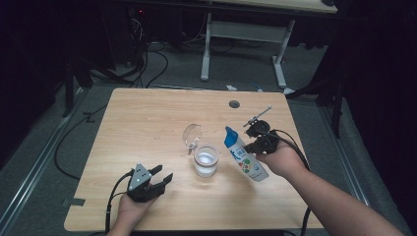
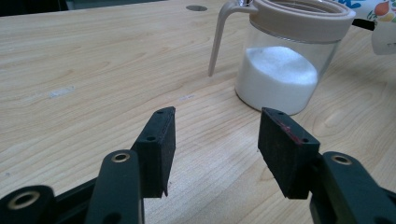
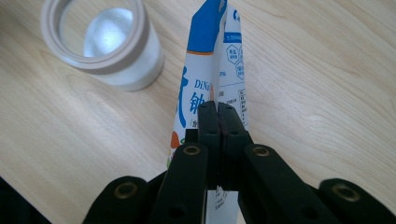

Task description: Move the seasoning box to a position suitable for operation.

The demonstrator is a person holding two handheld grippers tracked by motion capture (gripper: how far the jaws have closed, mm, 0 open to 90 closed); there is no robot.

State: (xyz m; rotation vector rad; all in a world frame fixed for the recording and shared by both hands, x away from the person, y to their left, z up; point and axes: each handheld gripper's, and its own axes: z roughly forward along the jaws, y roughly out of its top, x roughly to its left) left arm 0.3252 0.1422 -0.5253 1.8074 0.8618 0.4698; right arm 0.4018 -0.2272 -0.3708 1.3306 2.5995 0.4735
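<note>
Right gripper (image 3: 218, 122) pinches the salt pouch (image 1: 244, 157) flat, tilted toward the open jar (image 1: 205, 161) at its 9 o'clock, likely for pouring; left gripper (image 1: 163, 180) rests half-open, empty, at the jar's 8 o'clock

Left gripper (image 2: 212, 149) jaws apart, nothing between, low over wooden desk (image 2: 93, 70). Lidless jar (image 2: 289, 56) of white powder ahead, right.
</note>
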